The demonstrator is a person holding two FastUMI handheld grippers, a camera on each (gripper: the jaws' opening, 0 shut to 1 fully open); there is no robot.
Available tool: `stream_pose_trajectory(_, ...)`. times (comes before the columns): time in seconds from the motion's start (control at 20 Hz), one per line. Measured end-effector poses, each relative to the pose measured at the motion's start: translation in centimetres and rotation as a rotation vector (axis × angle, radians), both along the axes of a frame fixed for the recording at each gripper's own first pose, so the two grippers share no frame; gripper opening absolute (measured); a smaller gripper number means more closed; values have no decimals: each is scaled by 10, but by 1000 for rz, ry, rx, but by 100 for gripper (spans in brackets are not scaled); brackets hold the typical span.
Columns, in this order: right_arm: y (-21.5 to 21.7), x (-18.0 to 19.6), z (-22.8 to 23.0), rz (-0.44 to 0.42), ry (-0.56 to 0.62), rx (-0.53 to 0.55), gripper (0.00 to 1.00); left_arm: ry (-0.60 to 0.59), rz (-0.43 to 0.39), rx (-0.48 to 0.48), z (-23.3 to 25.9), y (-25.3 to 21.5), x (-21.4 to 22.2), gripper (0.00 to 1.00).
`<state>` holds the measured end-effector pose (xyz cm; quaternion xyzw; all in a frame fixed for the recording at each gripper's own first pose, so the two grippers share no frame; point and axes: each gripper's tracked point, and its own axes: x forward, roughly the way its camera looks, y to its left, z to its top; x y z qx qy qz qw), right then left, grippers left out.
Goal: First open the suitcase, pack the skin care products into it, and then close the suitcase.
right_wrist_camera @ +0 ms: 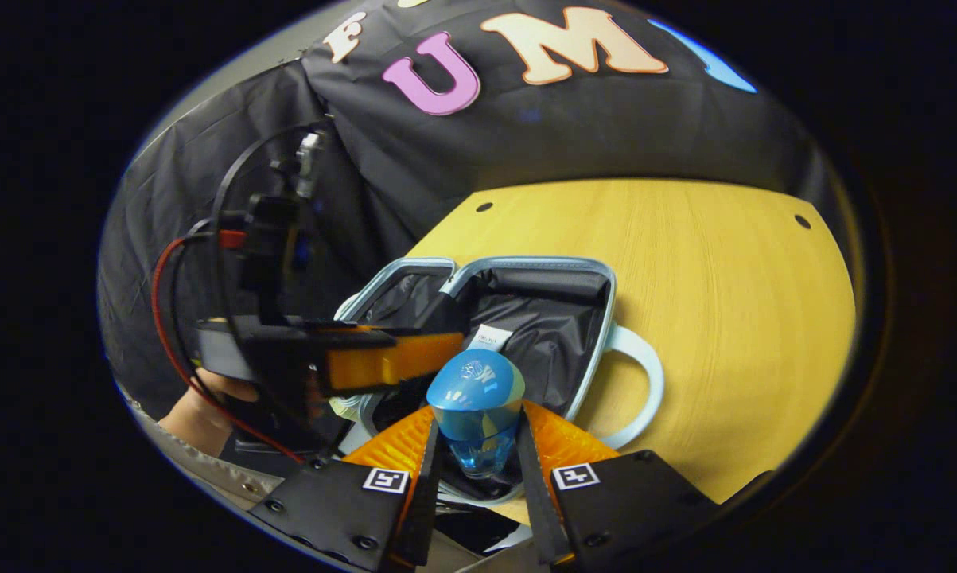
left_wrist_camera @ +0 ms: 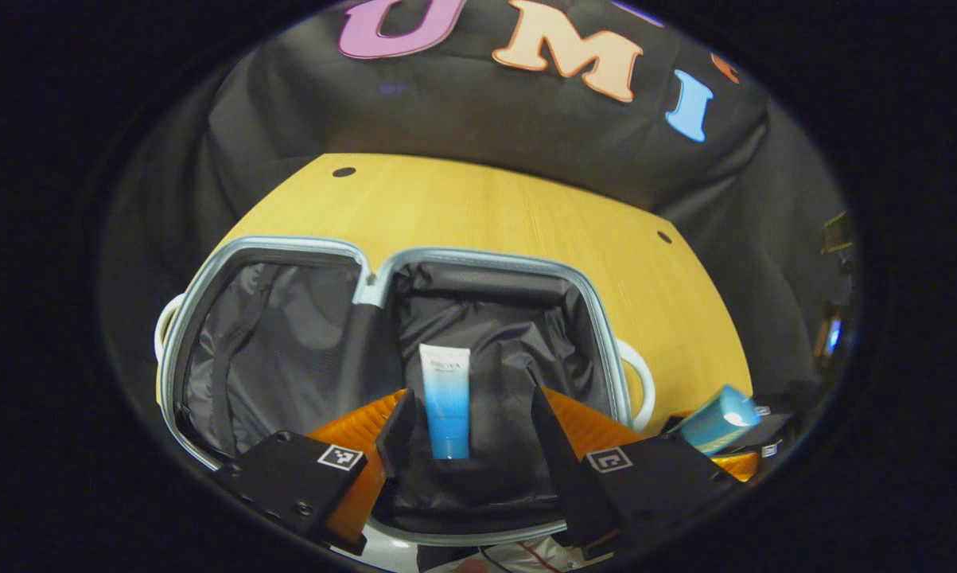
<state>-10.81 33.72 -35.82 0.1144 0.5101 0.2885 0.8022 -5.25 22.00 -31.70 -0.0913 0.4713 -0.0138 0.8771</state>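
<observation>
Tabletop suitcase (right_wrist_camera: 597, 318): bottle (right_wrist_camera: 476, 414) between right gripper (right_wrist_camera: 478, 454) fingers

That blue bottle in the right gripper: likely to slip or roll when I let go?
The bottle looks glossy and rounded, so it may slip between the right gripper's pads. Its domed cap suggests it would roll or tip on the suitcase's soft lining.

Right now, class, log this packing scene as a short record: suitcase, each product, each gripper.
suitcase: open flat on the wooden table, both halves dark-lined
tube: white and blue, lying in the right half of the suitcase
bottle: blue with a rounded cap, held above the suitcase
left gripper: fingers apart, over the tube, not pressing it
right gripper: fingers closed on the bottle
</observation>
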Motion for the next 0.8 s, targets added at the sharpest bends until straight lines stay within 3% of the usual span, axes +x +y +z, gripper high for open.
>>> stream_pose_trajectory(0.25,11,-12,-40,-42,56,-121,48,-15,66,60,16,94,-12,86)
stream_pose_trajectory(0.35,23,-8,-46,-73,52,-124,52,-12,113,71,19,134,-19,89)
stream_pose_trajectory(0.45,31,-2,-40,-110,31,-124,52,6,168,67,19,172,-29,86)
stream_pose_trajectory(0.55,39,8,-30,-144,-11,-117,49,1,206,76,19,205,-33,86)
stream_pose_trajectory(0.6,41,11,-28,-151,-32,-120,67,0,223,88,19,221,-34,82)
stream_pose_trajectory(0.7,43,17,-18,-142,-87,-139,99,-4,256,105,20,241,-36,86)
stream_pose_trajectory(0.75,43,21,-14,-138,-116,-155,99,-4,275,109,22,252,-38,89)
stream_pose_trajectory(0.8,41,24,-9,-141,-142,-163,98,-6,299,110,23,264,-38,86)
